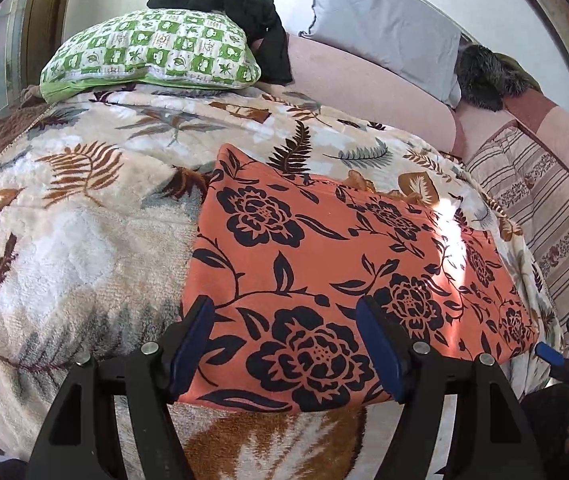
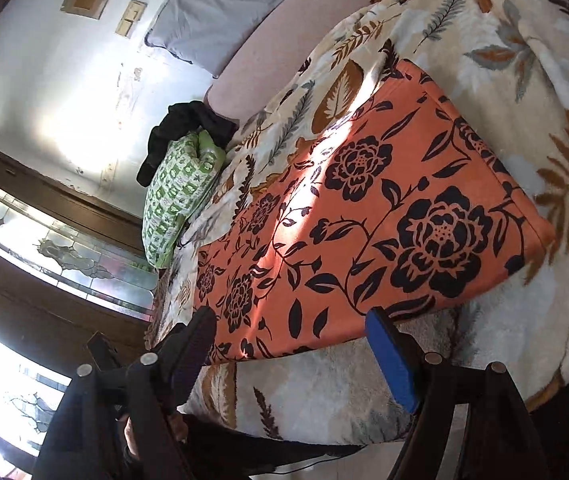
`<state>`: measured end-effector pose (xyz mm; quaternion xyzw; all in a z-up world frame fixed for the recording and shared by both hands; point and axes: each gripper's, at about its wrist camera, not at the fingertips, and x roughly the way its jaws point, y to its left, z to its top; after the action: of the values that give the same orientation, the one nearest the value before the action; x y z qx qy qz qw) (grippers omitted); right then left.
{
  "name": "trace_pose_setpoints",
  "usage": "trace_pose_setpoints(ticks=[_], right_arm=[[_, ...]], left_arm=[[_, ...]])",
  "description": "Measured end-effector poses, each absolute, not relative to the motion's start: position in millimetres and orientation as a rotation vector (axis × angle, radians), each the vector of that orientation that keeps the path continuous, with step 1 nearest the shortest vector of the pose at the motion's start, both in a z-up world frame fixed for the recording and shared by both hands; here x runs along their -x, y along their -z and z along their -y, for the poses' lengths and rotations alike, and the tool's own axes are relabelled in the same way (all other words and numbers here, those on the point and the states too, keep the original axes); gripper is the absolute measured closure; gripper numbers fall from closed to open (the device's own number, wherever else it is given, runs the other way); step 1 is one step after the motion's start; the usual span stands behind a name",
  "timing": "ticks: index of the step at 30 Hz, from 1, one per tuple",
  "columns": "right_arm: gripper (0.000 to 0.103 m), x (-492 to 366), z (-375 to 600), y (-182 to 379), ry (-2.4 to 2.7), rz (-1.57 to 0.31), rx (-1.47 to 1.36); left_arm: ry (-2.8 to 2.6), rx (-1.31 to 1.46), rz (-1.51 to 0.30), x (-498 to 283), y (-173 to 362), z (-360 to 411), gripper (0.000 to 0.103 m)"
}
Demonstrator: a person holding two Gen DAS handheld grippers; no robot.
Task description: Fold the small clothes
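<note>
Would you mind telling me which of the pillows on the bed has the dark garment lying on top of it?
The green-and-white checked pillow carries the crumpled black garment. The plain grey pillow, leaning against the wall, has nothing on it.

Right tongs (image 2: 290,332) gape wide at the frame's bottom, over the orange flowered cloth (image 2: 368,216) lying flat on the leaf-print blanket (image 2: 524,60)

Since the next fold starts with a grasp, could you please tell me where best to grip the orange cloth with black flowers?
Probably grip the orange black-flowered cloth at its near hem, coming from the bed's front edge: it lies flat on the leaf-print fleece blanket, and the open left gripper already straddles that hem.
</note>
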<state>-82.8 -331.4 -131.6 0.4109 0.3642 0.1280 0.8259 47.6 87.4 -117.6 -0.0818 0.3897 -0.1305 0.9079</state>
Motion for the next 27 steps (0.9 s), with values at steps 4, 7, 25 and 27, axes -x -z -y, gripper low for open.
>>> trace_pose_setpoints(ticks=[4, 7, 25, 27], right_arm=[[0.023, 90.8, 336.4, 127.7, -0.267, -0.749, -0.871], [0.023, 93.8, 336.4, 122.9, -0.276, -0.727, -0.857], [0.023, 92.2, 340.4, 121.1, -0.286, -0.724, -0.876], [0.023, 91.1, 341.5, 121.8, -0.287, -0.722, -0.884]], left_arm=[[0.285, 0.160, -0.774, -43.4, 113.7, -85.8, 0.029], [0.290, 0.150, -0.762, -42.6, 111.1, -83.6, 0.029], [0.278, 0.149, -0.741, -43.6, 110.4, -84.1, 0.029], [0.278, 0.142, -0.738, -42.6, 110.2, -83.2, 0.029]])
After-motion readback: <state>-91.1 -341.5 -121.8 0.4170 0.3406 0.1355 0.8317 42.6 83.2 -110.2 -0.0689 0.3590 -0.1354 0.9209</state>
